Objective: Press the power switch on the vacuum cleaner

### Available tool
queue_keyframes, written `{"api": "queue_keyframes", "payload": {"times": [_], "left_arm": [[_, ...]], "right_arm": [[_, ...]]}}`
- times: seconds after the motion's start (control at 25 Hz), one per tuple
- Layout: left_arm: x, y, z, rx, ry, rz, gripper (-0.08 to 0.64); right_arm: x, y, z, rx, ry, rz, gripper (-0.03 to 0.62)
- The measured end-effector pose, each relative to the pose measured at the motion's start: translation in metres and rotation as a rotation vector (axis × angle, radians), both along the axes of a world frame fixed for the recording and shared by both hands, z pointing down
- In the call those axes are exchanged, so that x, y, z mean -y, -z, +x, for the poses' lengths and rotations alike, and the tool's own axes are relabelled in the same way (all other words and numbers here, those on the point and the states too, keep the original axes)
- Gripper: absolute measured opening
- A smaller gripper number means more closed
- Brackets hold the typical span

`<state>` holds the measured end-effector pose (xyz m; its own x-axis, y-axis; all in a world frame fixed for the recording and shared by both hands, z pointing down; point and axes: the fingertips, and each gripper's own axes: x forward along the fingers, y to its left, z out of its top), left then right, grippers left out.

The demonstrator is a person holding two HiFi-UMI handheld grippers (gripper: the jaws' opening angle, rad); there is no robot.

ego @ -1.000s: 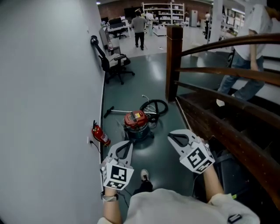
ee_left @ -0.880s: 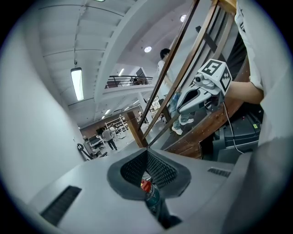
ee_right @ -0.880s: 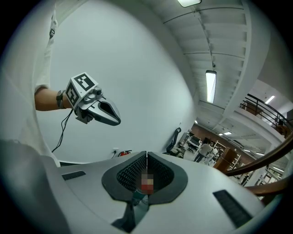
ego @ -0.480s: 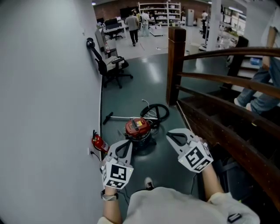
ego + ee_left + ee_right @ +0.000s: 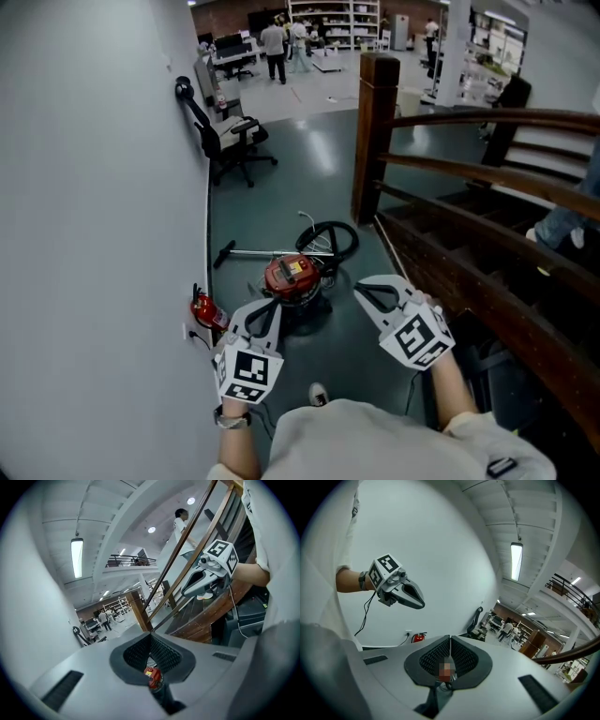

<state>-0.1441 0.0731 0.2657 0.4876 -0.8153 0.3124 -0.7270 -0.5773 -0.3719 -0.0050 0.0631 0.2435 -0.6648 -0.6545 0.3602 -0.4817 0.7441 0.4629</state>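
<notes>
The vacuum cleaner point(image 5: 292, 277) is a small canister with a red top, standing on the dark green floor beside the white wall. Its black hose point(image 5: 330, 236) lies coiled behind it, and a wand point(image 5: 246, 252) stretches to the left. The switch is too small to make out. My left gripper point(image 5: 270, 307) is shut and empty, held in the air short of the canister's near left side. My right gripper point(image 5: 362, 291), also shut and empty, hangs to the canister's right. In the left gripper view the red canister point(image 5: 152, 676) shows under the closed jaws.
A red fire extinguisher point(image 5: 204, 309) stands against the wall left of the vacuum. A black office chair point(image 5: 230, 141) sits farther along the wall. A dark wooden stair railing point(image 5: 469, 169) with a thick post point(image 5: 373, 131) bounds the right side. People stand far back.
Both grippers have advanced along the floor toward the vacuum, which now sits closer to their tips. A person on the stairs at right has mostly left the view.
</notes>
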Motion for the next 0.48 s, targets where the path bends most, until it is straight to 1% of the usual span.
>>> {"api": "queue_keyframes", "payload": {"times": [0.32,0.48], "left_arm": [[0.021,-0.017,-0.005,-0.018,-0.026,-0.009,-0.002],[0.027,-0.031,-0.008,-0.021,-0.032,-0.029,-0.002]], "right_arm": [[0.014,-0.016,-0.008,-0.018,-0.020,-0.012,0.031],[0.018,-0.027,-0.014,-0.021,-0.025,-0.030,0.031]]}}
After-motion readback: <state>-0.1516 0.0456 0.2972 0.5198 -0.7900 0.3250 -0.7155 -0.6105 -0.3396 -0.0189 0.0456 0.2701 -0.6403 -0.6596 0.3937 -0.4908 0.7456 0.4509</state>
